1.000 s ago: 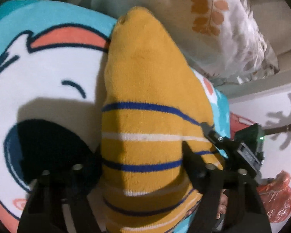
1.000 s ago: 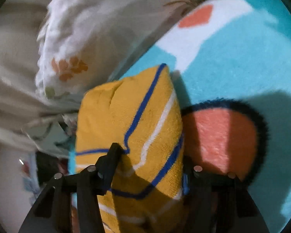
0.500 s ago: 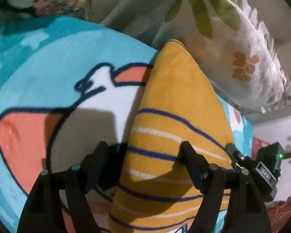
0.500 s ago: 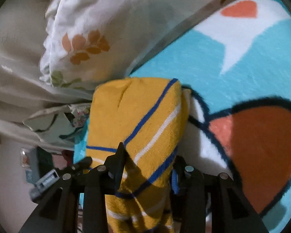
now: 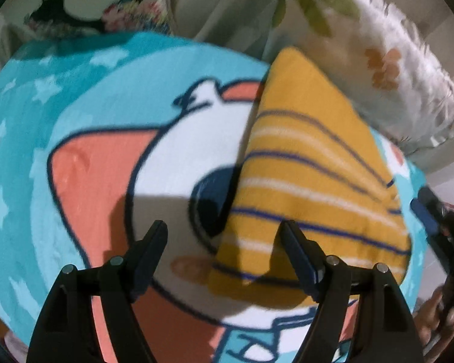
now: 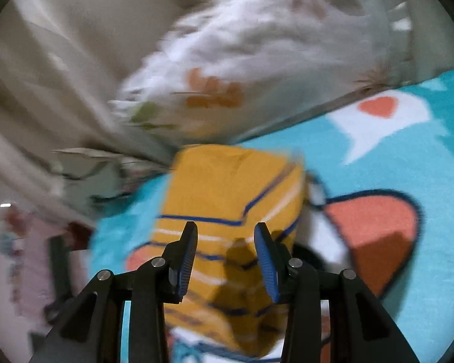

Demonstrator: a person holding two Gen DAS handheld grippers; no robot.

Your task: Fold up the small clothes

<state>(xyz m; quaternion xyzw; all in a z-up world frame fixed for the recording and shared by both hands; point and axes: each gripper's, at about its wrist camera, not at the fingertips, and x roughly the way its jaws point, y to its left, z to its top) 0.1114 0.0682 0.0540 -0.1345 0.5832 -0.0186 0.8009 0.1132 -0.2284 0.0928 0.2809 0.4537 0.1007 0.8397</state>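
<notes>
A mustard-yellow knit garment (image 5: 311, 163) with blue and white stripes lies folded on a cyan cartoon blanket (image 5: 106, 96), near the pillows. My left gripper (image 5: 224, 236) hovers open above its left edge. One fingertip overlaps the cloth in the picture, and nothing sits between the fingers. In the right wrist view the same garment (image 6: 227, 181) lies below my right gripper (image 6: 227, 239). Its blue pads (image 6: 266, 257) stand apart above the cloth and cast a shadow on it without pressing it.
A white pillow with orange leaf print (image 5: 393, 69) (image 6: 272, 45) lies just behind the garment. Beige bedding (image 6: 60, 60) is bunched at the far side. The blanket's edge (image 6: 112, 242) drops to blurred clutter (image 6: 21, 257). A hand (image 5: 435, 323) shows at lower right.
Both grippers had the garment between their fingers and have drawn back from it. The left one slid left and tilted, and the right one rose. The garment now lies flat.
</notes>
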